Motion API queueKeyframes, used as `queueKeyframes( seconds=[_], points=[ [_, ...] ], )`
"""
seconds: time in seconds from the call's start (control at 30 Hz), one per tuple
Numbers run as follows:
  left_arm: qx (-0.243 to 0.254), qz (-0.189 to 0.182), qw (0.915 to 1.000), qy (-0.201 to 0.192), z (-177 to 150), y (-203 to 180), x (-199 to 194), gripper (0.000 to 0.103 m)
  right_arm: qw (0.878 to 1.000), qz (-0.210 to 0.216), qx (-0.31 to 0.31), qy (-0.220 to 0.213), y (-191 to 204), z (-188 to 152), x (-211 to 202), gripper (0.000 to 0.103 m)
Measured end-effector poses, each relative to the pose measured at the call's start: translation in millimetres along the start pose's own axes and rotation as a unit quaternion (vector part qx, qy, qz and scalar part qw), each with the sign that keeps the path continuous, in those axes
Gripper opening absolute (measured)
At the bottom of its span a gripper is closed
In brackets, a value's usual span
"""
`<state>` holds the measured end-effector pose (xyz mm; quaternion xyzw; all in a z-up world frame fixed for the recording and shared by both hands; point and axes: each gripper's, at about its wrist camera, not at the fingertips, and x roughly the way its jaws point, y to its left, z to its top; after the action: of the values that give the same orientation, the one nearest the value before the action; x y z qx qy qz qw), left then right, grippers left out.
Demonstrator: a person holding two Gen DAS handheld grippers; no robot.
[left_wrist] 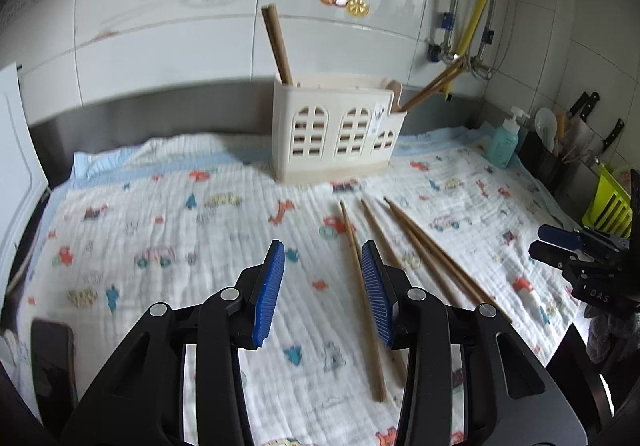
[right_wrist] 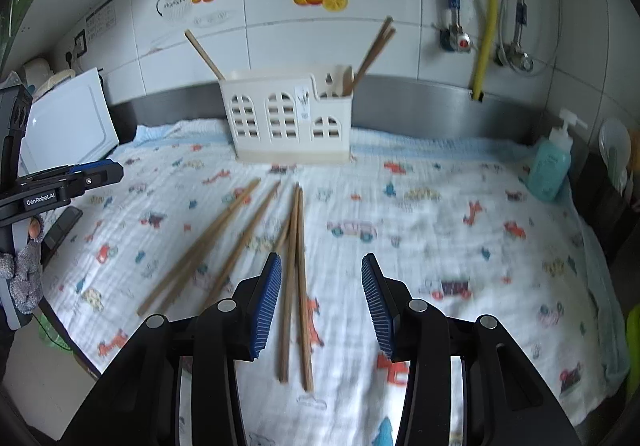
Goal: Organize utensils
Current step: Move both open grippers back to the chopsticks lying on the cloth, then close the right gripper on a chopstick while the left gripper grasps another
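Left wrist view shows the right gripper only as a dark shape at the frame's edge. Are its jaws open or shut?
Observer: Open. In its own wrist view the right gripper has a wide gap between its blue pads.
Operator: Is anything in that gap?
Observer: Yes, a pair of chopsticks lies side by side on the printed cloth. It runs between the fingers, closer to the pad on the left of that view.
Operator: Gripped?
Observer: No, neither pad presses on the pair. The blur hides whether the fingertips have reached the cloth.
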<state>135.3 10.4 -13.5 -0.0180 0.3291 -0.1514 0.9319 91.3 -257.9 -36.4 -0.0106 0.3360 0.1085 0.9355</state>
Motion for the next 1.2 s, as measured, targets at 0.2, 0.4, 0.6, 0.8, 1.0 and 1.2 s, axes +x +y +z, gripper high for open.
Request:
queueKeyframes(
  seconds=[0.2, 0.4, 0.6, 0.8, 1.0, 1.2],
  points=[
    [-0.013, -0.003, 0.9995, 0.027, -27, 0, 8, 0.041, 1.0, 0.0, 0.01, 0.03, -4, -29, 13, 0.033],
    [-0.015, -0.003, 0.9988, 0.047, -43, -1, 12, 0.042, 0.998, 0.012, 0.007, 0.055, 1, -45, 31, 0.024],
    [-0.019, -0.004, 0.998, 0.06, -52, -1, 15, 0.042, 0.998, 0.021, 0.005, 0.065, 6, -48, 42, 0.02],
    [-0.018, -0.011, 0.9974, 0.068, -59, -5, 18, 0.041, 0.997, 0.019, -0.004, 0.073, 10, -50, 51, 0.012],
    [-0.008, -0.02, 0.9965, 0.081, -64, -13, 26, 0.041, 0.997, 0.016, -0.007, 0.075, 9, -52, 55, 0.01],
    [-0.001, -0.029, 0.9954, 0.091, -67, -24, 36, 0.041, 0.997, 0.012, -0.01, 0.075, 9, -52, 55, 0.007]
  ],
)
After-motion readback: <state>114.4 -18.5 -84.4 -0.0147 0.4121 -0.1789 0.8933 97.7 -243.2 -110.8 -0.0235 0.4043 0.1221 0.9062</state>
